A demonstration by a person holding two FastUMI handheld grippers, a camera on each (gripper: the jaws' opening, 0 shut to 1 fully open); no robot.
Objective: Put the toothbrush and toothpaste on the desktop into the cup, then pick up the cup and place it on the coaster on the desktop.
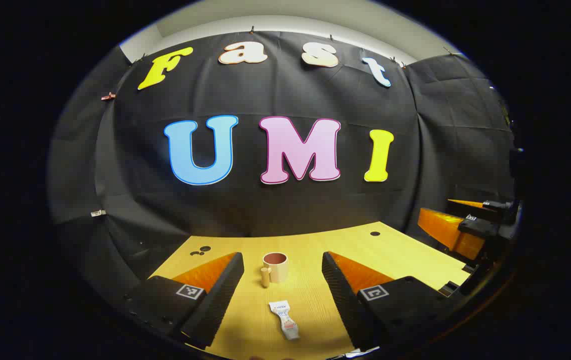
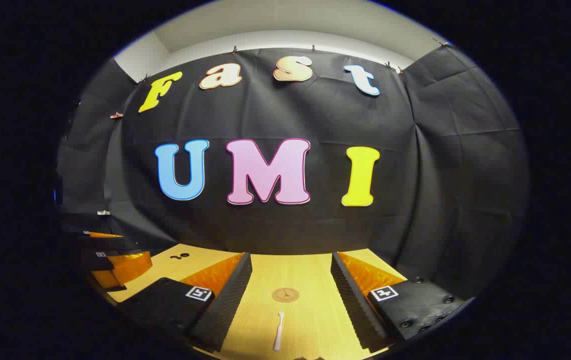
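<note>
In the left gripper view a cream cup (image 1: pixel 275 267) with a reddish inside stands upright on the wooden desktop (image 1: pixel 310 300), handle toward the left. A small white toothpaste tube (image 1: pixel 285 320) lies flat nearer to me. My left gripper (image 1: pixel 282 265) is open above the desk, its fingers either side of both, touching neither. In the right gripper view a white toothbrush (image 2: pixel 278 331) lies on the desk, and a round tan coaster (image 2: pixel 286 295) sits just beyond it. My right gripper (image 2: pixel 290 262) is open and holds nothing. The right gripper (image 1: pixel 458 225) also appears at the right edge of the left gripper view.
The black cloth wall closes off the back and sides of the desk. Small dark holes (image 1: pixel 200 250) mark the desktop at the far left, and another hole (image 1: pixel 375 233) at the far right. The left gripper (image 2: pixel 110 260) appears at the left edge of the right gripper view.
</note>
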